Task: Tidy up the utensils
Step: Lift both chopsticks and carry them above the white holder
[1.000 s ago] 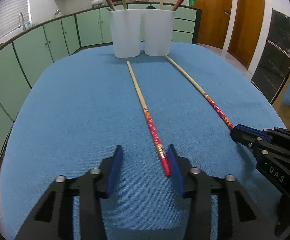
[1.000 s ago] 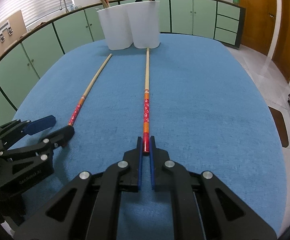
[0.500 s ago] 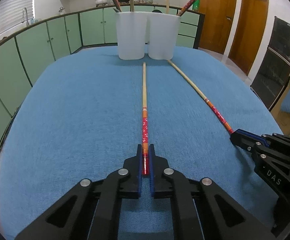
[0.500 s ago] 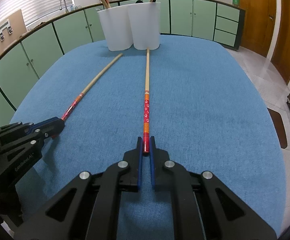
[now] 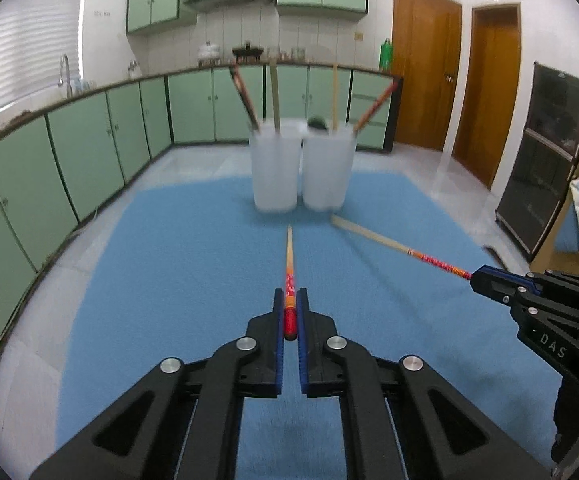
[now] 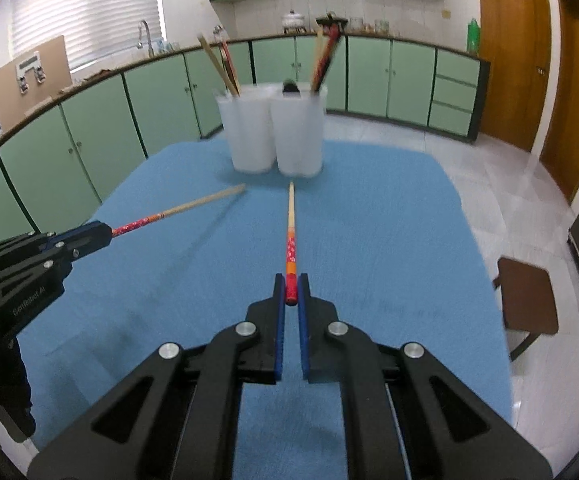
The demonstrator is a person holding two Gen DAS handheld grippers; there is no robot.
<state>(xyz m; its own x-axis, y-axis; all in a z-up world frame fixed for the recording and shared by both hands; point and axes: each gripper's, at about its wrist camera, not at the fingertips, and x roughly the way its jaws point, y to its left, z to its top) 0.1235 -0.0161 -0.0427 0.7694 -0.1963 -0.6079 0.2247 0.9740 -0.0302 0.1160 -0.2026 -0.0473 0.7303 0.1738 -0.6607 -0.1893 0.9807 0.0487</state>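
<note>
Left wrist view first: green cabinets point(image 5: 69, 160) curve along the far left, then the blue cloth point(image 5: 161, 288) spreads across the table. Both chopsticks are up off that cloth, each caught at its red end. At centre the left gripper point(image 5: 289, 312) is clenched on a chopstick point(image 5: 289, 276), whose pale tip points at two white cups point(image 5: 301, 168) standing side by side, touching, at the cloth's far edge. More sticks lean out of both cups. Further right, the right gripper point(image 5: 485, 278) comes in from the side, clamped on a second chopstick point(image 5: 409, 251) that slants back toward the right cup; its pale end is blurred. Two wooden doors point(image 5: 457, 92) stand behind it. From the right wrist view, the left gripper point(image 6: 97, 232) sits at the left edge with its chopstick point(image 6: 177, 210) angling up toward the cups point(image 6: 273, 132). In the middle the right gripper point(image 6: 290, 292) grips its own chopstick point(image 6: 290, 240), aimed at the right-hand cup, tip near its base. A brown chair point(image 6: 525, 300) shows beyond the cloth's right edge.
</note>
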